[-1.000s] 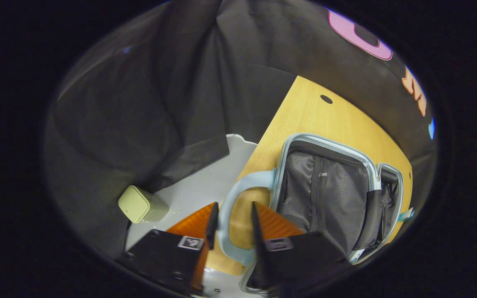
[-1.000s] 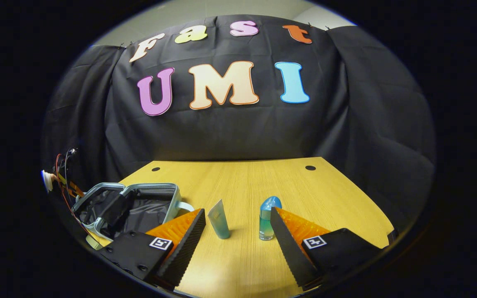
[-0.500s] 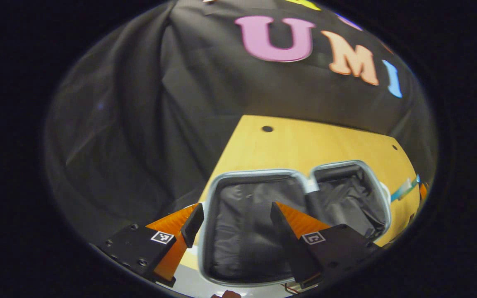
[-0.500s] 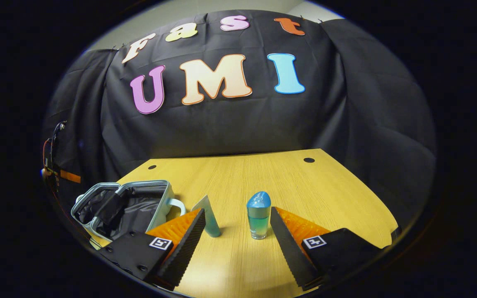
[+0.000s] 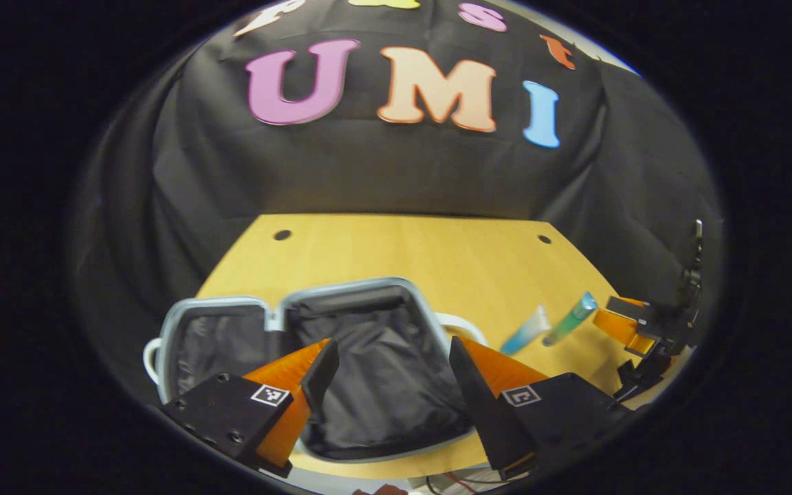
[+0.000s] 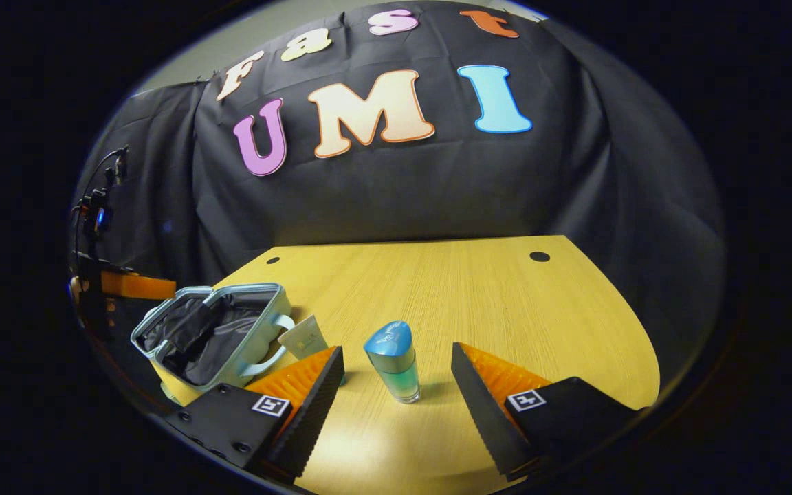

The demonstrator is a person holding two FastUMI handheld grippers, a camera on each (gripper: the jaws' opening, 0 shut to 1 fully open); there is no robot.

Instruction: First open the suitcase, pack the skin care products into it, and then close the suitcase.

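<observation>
We have the suitcase (image 5: 341,371) lying open on the table (image 6: 451,289), both lined halves bare beneath and just beyond our left gripper (image 5: 389,375), so opening looks done while packing and closing are left. The blue-capped bottle (image 6: 393,361) stands upright just ahead of the gap of our right gripper (image 6: 396,385), untouched, and the tube (image 6: 304,337) stands just past its left finger, beside the suitcase. Both grippers are level and low over the table, fingers spread wide and holding nothing
</observation>
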